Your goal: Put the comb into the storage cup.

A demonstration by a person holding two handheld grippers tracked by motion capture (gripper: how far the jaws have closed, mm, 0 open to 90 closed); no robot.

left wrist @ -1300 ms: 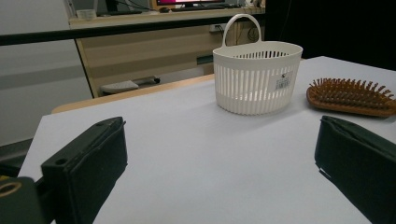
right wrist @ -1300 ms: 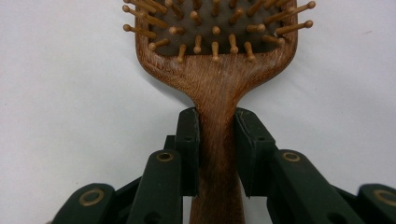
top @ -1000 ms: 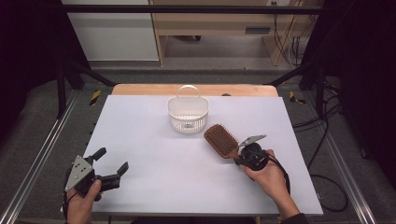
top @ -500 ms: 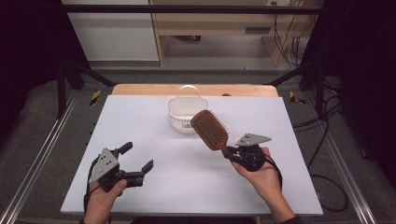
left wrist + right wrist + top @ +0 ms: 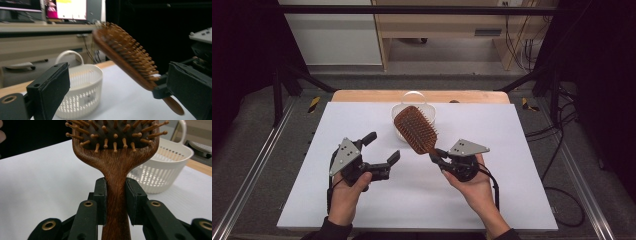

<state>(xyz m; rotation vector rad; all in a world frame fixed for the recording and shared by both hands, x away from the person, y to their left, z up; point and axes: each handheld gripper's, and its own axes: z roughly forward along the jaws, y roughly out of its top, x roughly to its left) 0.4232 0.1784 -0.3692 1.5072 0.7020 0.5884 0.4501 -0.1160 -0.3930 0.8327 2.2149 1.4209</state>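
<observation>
A brown wooden paddle hairbrush (image 5: 414, 129) is held up off the white table, bristles facing up. My right gripper (image 5: 435, 156) is shut on its handle (image 5: 116, 202), the two pads pressing on either side of the neck. The brush head (image 5: 122, 50) points toward the white plastic basket (image 5: 410, 108) at the table's far middle. My left gripper (image 5: 382, 148) hovers above the table at the left, open, nothing between its jaws; in the left gripper view the brush and the basket (image 5: 81, 93) lie ahead of it.
The white table top (image 5: 512, 130) has a wooden strip (image 5: 362, 96) along its far edge. Metal rails run along both sides. Cables (image 5: 562, 150) trail on the floor at the right. Shelving and a monitor (image 5: 70, 10) stand beyond the table.
The right gripper lifted the brush off the table and carried it up and left, toward the basket. The left gripper rose and moved right toward the table's middle, jaws still open.
</observation>
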